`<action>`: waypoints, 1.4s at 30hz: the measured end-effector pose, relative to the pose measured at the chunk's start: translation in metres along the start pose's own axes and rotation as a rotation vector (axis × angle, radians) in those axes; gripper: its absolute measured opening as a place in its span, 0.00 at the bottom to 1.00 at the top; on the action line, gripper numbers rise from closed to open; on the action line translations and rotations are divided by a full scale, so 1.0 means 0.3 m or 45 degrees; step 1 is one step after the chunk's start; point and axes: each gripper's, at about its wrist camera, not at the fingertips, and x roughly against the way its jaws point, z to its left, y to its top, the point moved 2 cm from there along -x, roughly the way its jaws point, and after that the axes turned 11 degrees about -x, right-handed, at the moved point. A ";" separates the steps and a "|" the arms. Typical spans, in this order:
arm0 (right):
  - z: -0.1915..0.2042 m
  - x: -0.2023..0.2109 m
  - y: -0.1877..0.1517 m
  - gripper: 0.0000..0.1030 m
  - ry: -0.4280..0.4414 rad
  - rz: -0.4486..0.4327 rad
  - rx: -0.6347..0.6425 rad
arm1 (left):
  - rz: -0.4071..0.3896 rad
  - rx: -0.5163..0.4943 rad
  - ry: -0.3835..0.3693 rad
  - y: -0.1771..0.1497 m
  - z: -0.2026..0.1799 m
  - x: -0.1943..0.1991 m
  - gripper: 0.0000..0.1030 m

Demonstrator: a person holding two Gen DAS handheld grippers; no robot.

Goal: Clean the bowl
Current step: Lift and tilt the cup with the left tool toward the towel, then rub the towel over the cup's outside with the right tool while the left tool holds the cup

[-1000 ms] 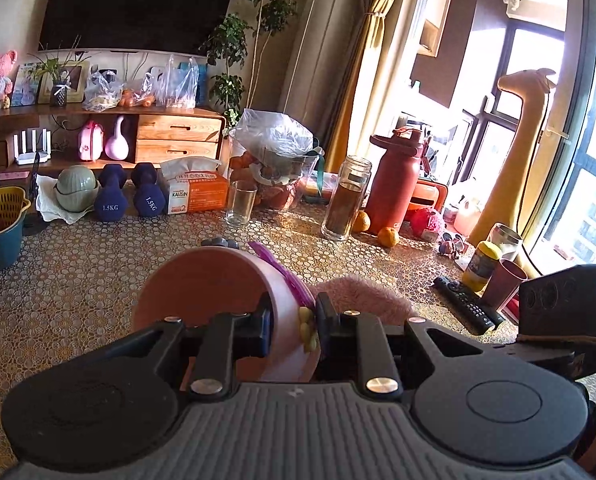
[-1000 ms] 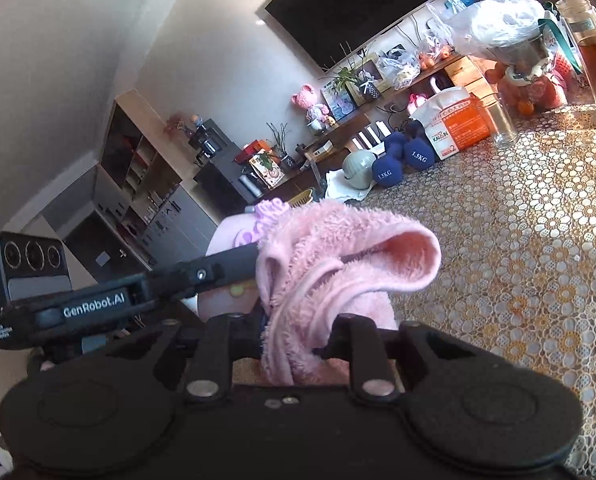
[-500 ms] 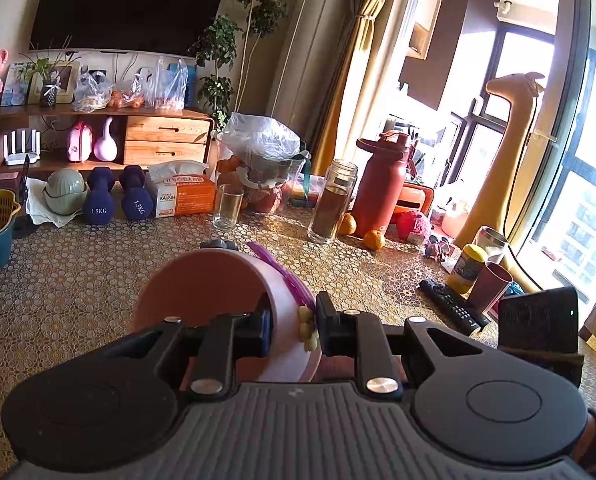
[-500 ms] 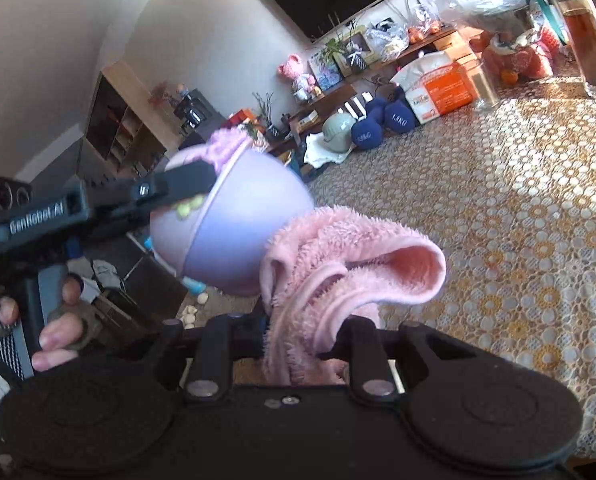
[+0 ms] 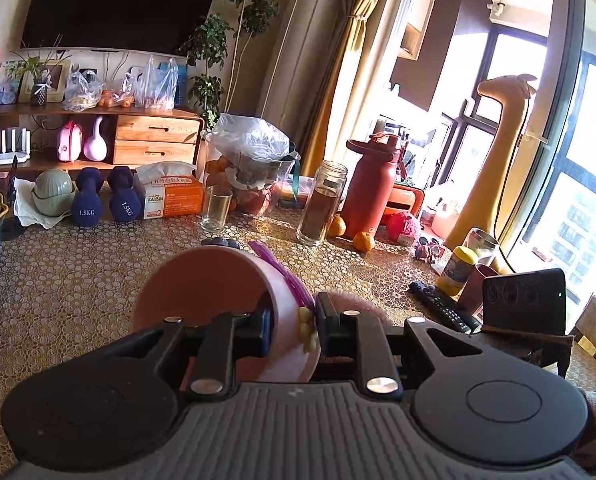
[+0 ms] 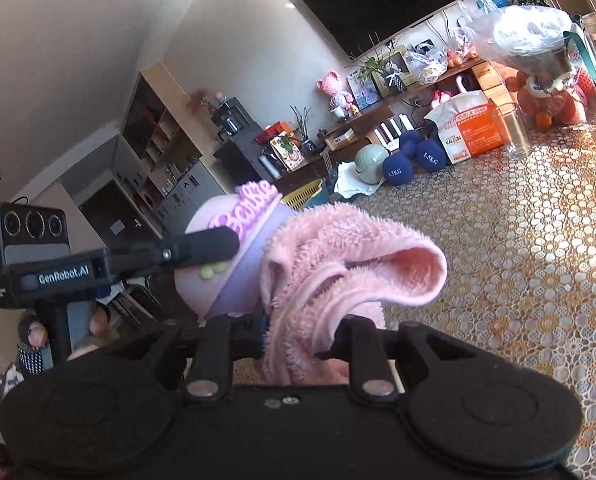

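Observation:
A pink bowl (image 5: 201,288) with a lilac outer side and raised "Barbie" lettering hangs tilted above the table. My left gripper (image 5: 293,320) is shut on its rim. In the right wrist view the bowl (image 6: 201,284) sits left of centre, with one left finger (image 6: 193,250) lying across its outside. My right gripper (image 6: 298,326) is shut on a fluffy pink cloth (image 6: 350,272). The cloth presses against the bowl's right side. From the left wrist, a bit of the cloth (image 5: 354,300) shows behind the right finger. The bowl's inside is hidden.
The table (image 5: 57,280) carries a lace-patterned cover. At its far side stand a drinking glass (image 5: 215,208), a jar of dark liquid (image 5: 322,204), a red bottle (image 5: 372,188), oranges, dumbbells (image 5: 87,196) and a tissue box (image 5: 169,196). A remote (image 5: 444,306) lies at the right.
Half a second ago the bowl was lifted clear of the cloth with its underside showing. It has now turned and come back against the cloth. Both grips are unchanged.

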 end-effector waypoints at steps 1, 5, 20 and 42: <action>-0.004 -0.007 -0.011 0.19 -0.011 0.018 0.007 | -0.001 0.001 0.000 0.002 0.001 -0.001 0.20; -0.022 -0.027 -0.055 0.19 -0.099 0.087 0.054 | 0.002 -0.007 -0.007 -0.001 0.002 0.000 0.20; 0.041 0.028 0.026 0.19 -0.044 0.018 0.114 | 0.044 -0.048 -0.004 -0.018 -0.024 -0.031 0.20; 0.059 0.044 0.023 0.19 -0.035 0.041 0.108 | 0.049 -0.029 -0.018 -0.032 -0.005 -0.039 0.20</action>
